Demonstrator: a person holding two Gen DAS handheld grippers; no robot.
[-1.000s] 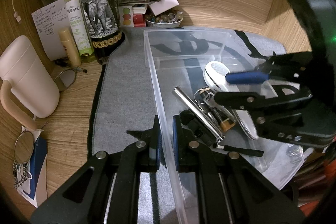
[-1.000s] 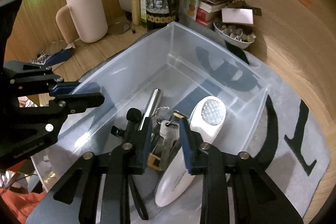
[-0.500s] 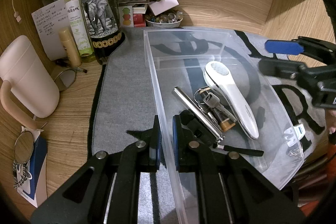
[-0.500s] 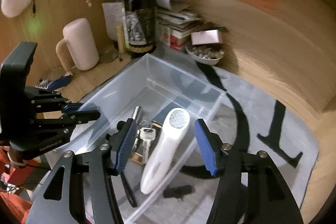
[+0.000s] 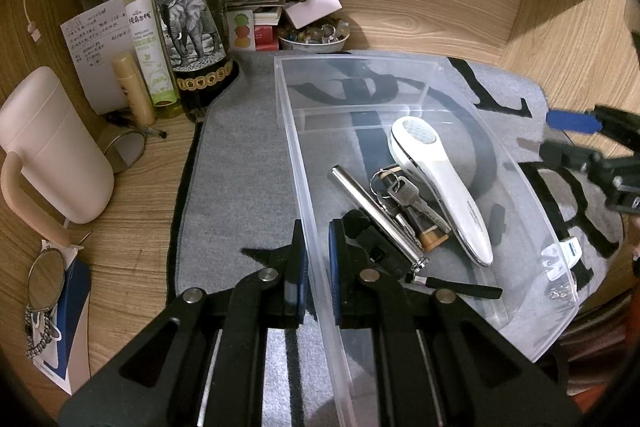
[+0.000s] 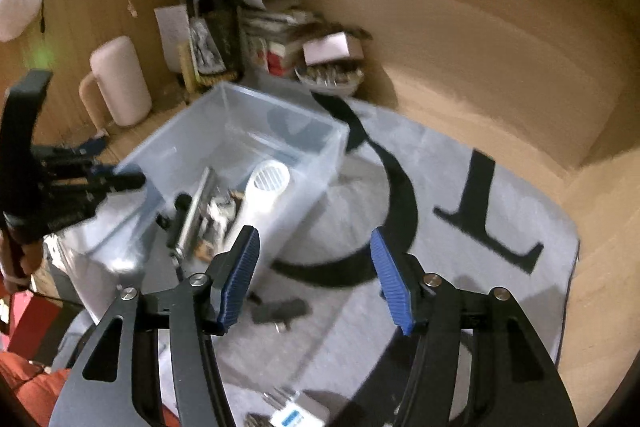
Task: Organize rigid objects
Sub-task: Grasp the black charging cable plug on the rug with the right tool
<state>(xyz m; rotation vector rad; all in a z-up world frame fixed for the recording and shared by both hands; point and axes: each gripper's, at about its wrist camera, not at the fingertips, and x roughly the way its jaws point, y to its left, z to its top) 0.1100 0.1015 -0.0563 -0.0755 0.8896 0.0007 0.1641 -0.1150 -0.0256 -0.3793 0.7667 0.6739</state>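
One clear plastic bin (image 5: 516, 171) is seen on the grey mat (image 5: 236, 163), and its near wall is clamped between the pads of the left gripper (image 5: 316, 259), one pad outside the wall and one inside. The jaws are drawn narrow on that thin wall.

Inside the bin, items are counted: one white handheld device (image 5: 444, 183) lying lengthwise, one silver metal tube (image 5: 372, 211) angled beside it, one bunch of keys (image 5: 404, 195) resting between the two, and one black object with a strap (image 5: 380, 247) near the clamped wall. All of them are gathered in the nearer compartment; the far compartment behind the divider is seen bare.

The right gripper (image 6: 314, 275) is held above the mat, just beside the bin, with its two blue pads standing well apart and nothing between them. Below it, one small dark object (image 6: 280, 311) is left on the mat outside the bin, and one white and blue item (image 6: 292, 417) is glimpsed at the bottom edge, blurred.

Along the wooden back wall, one dark wine bottle (image 5: 188, 7), one green spray bottle (image 5: 146, 39), one pale pink mug (image 5: 52, 147) and one bowl of small trinkets (image 5: 316, 37) are noted.
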